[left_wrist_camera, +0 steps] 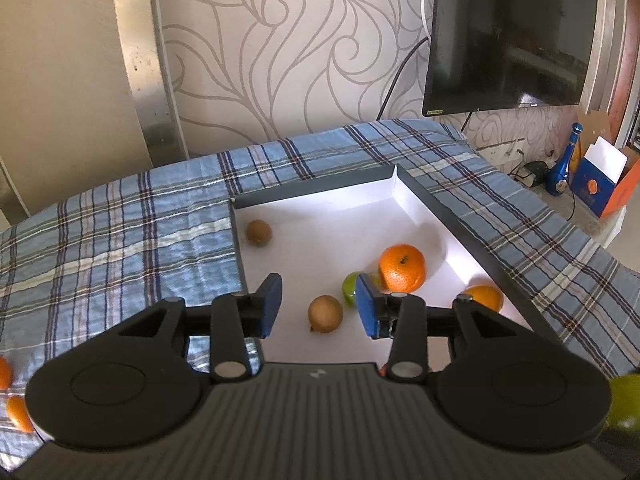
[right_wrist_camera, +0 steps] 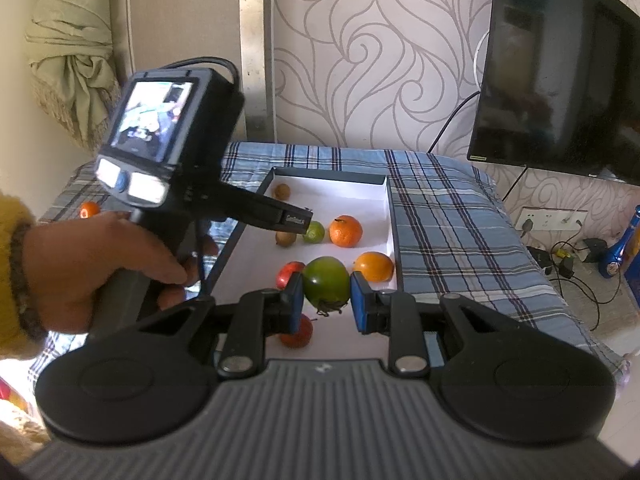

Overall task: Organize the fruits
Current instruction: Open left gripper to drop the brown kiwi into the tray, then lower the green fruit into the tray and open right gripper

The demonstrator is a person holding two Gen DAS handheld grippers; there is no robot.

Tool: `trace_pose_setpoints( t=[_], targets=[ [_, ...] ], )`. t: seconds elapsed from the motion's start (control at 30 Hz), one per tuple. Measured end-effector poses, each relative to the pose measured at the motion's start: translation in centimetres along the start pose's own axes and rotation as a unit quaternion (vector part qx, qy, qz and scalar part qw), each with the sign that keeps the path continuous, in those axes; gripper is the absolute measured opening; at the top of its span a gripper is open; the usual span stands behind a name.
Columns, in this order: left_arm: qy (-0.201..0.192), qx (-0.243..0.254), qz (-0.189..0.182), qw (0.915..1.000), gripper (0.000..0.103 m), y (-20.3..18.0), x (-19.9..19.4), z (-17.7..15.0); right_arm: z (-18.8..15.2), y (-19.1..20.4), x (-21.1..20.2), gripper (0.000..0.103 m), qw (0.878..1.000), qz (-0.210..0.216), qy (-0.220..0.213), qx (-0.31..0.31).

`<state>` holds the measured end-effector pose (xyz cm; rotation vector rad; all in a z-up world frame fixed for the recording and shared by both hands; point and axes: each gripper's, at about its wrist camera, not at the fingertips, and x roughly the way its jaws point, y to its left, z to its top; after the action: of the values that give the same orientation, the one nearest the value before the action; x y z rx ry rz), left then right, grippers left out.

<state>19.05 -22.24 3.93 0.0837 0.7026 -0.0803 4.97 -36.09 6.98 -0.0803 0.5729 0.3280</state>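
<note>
Tray [left_wrist_camera: 472, 216] rim runs lower right; left gripper [left_wrist_camera: 318, 306] gapes empty above white floor, right gripper [right_wrist_camera: 325, 300] clamps green fruit [right_wrist_camera: 326, 282].

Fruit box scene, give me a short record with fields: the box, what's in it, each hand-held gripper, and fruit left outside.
box: white tray on plaid cloth
inside: two brown fruits, small green fruit, two oranges, red fruits
left hand-held gripper: open, empty
right hand-held gripper: shut on large green fruit
outside: oranges on cloth
</note>
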Motion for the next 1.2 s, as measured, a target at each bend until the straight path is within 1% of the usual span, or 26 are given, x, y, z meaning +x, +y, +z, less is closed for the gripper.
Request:
trace_pose_setpoints(
  t=[0.23, 0.5, 0.73, 0.97, 1.2],
  targets=[
    [-0.006, -0.015, 0.000, 0.9999, 0.046, 1.5, -2.2, -0.6, 0.2, -0.4, 1.5, 0.028, 1.000, 0.002, 0.001, 0.014],
    [-0.013, -0.029, 0.003, 0.9995, 0.047, 3.0, -5.0, -1.8, 0.6, 0.1, 4.7, 0.028, 1.000, 0.005, 0.012, 0.004],
    [-0.016, -0.041, 0.014, 0.9989, 0.051, 4.3, -7.0, -2.8, 1.1, 0.6, 6.7, 0.028, 1.000, 0.005, 0.015, -0.005],
    [-0.015, -0.051, 0.017, 0.9984, 0.051, 5.0, -8.4, -3.6, 1.4, 0.3, 8.1, 0.028, 1.000, 0.001, 0.018, -0.004],
    [-0.017, -0.049, 0.016, 0.9985, 0.052, 5.1, -9.5, -4.6, 1.5, 0.0, 9.1, 0.029, 1.000, -0.005, 0.024, -0.003]
  ],
)
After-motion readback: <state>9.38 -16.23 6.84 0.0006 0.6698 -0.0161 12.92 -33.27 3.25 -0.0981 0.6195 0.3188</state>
